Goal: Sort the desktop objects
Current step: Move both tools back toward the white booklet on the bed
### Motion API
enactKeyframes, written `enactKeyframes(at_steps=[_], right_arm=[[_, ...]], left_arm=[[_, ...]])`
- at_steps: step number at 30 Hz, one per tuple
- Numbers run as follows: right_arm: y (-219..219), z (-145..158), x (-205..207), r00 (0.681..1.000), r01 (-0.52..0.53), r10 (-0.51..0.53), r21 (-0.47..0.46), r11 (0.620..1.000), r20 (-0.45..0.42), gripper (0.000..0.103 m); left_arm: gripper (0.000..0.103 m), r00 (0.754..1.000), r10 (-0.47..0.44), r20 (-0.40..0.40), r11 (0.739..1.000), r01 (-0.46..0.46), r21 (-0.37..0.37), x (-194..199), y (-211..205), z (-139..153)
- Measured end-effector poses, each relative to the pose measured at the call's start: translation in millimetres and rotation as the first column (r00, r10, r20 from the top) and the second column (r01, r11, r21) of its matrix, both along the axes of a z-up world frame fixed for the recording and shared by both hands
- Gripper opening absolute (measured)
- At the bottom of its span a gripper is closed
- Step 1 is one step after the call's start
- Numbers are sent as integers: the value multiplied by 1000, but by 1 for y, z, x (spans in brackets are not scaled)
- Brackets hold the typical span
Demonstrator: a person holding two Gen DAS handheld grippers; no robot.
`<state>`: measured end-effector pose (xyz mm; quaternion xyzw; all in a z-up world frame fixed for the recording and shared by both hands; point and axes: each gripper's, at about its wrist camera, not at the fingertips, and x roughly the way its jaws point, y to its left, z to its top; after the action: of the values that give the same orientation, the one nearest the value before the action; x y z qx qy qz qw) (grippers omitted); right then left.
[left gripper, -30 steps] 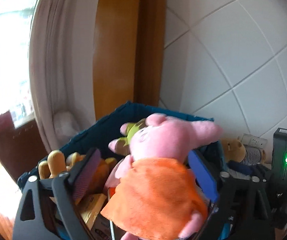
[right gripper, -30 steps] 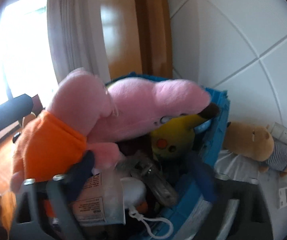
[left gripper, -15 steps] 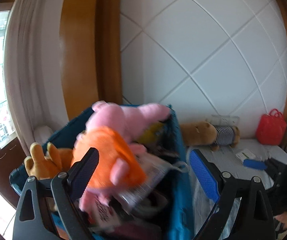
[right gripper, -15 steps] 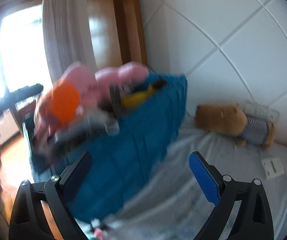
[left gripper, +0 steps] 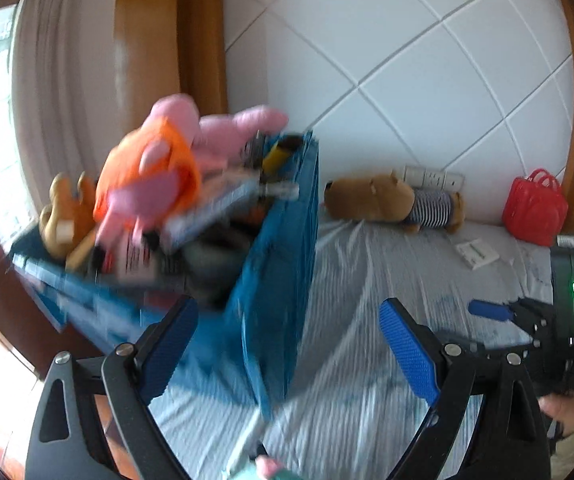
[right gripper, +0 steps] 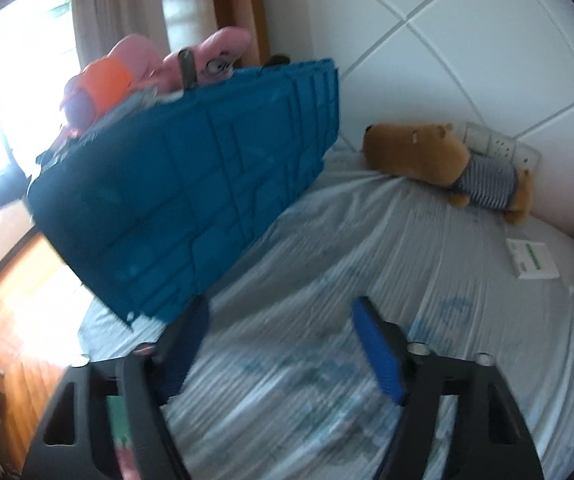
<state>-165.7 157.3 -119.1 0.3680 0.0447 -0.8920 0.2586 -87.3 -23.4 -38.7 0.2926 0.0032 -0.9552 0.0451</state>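
1. On the left of a cloth-covered table (right gripper: 327, 280), a ribbed blue plastic crate (right gripper: 191, 200) is heaped with toys, a pink plush pig in an orange dress (left gripper: 155, 172) on top.
2. Both tongs, left gripper (left gripper: 287, 344) and right gripper (right gripper: 279, 344), are spread and hold nothing.
3. Outside the crate lie a brown plush bear in a striped shirt (right gripper: 439, 160), a small white card (right gripper: 531, 264) and a red bag (left gripper: 535, 208); sorting looks partly done.

Black hand-held gripper (left gripper: 287, 344), blue pads (left gripper: 405, 350), silver screws.

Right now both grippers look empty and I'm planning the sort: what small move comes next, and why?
Probably reach the right gripper, open and empty, toward the brown bear plush. It lies loose on the sheet outside the blue crate, which already holds the pink plush.
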Motion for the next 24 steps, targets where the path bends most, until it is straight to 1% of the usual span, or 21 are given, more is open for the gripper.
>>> enactKeyframes(at_steps=[3, 8, 10, 12, 13, 17, 20, 24], right_arm=[[-3, -20, 5, 997, -57, 57, 0, 998, 44, 61], [-13, -52, 18, 984, -152, 152, -10, 988, 89, 61], [-18, -62, 23, 977, -192, 192, -18, 981, 90, 61], [-22, -71, 26, 973, -214, 214, -10, 977, 85, 61], [-24, -75, 28, 971, -225, 225, -5, 974, 83, 61], [-18, -73, 25, 975, -189, 188, -7, 982, 115, 61], [-14, -72, 23, 977, -160, 159, -8, 987, 140, 62], [17, -57, 14, 991, -35, 38, -29, 999, 130, 62]], left_arm=[[93, 996, 65, 64, 998, -65, 1, 21, 2, -30], [93, 973, 167, 159, 983, -176, 42, 41, -9, -90], [93, 958, 206, 198, 974, -221, 55, 49, -14, -114], [81, 940, 243, 237, 962, -266, 67, 57, -18, -138], [81, 930, 261, 257, 955, -288, 72, 61, -20, -150], [82, 886, 323, 331, 925, -370, 88, 76, -28, -195], [86, 912, 255, 321, 953, -293, 76, 62, -11, -176], [87, 945, 139, 296, 984, -165, 67, 28, 17, -152]])
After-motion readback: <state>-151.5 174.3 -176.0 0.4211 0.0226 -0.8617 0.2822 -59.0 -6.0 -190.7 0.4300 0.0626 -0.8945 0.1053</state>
